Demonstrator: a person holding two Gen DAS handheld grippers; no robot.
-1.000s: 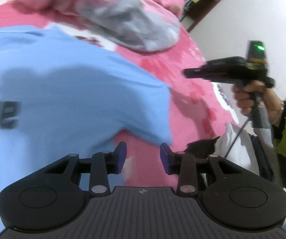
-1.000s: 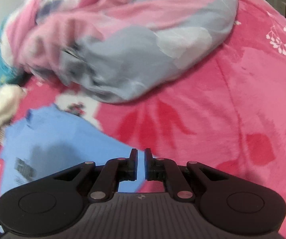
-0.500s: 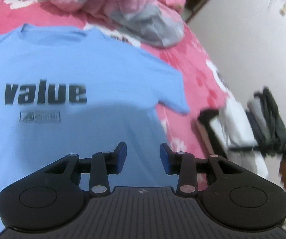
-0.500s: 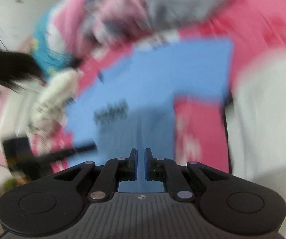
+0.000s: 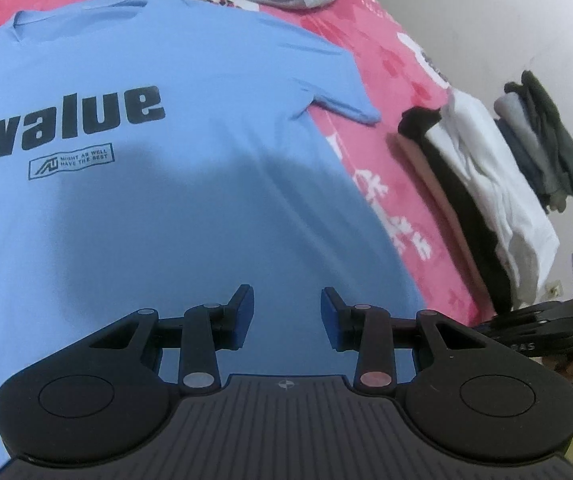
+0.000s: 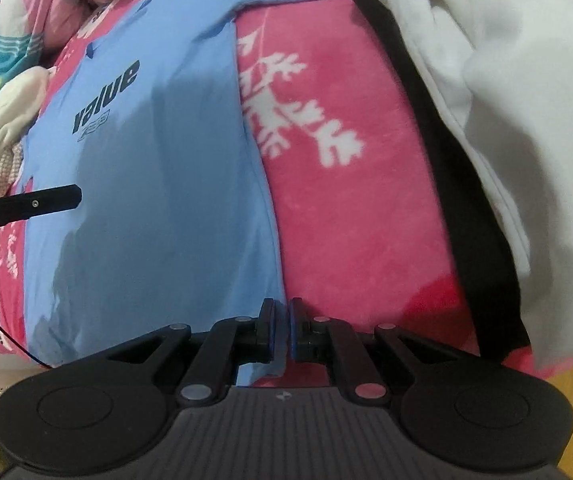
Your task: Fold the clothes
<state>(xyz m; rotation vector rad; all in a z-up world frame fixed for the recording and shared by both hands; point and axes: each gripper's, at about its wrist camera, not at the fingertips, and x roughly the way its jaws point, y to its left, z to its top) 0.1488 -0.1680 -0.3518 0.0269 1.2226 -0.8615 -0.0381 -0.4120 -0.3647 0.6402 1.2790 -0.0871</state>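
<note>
A light-blue cotton T-shirt (image 5: 174,184) printed "value" lies flat on the pink floral bed blanket (image 6: 350,216), the left gripper (image 5: 286,312) hovering part-open and empty, the right gripper (image 6: 282,330) closed at its hem edge.

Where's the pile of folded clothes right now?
The folded pile sits on the pink blanket, right of the blue T-shirt in the left wrist view; in the right wrist view it fills the right side.

Home bedroom, pink floral bedspread (image 5: 390,60), folded clothes stack (image 5: 486,184)
</note>
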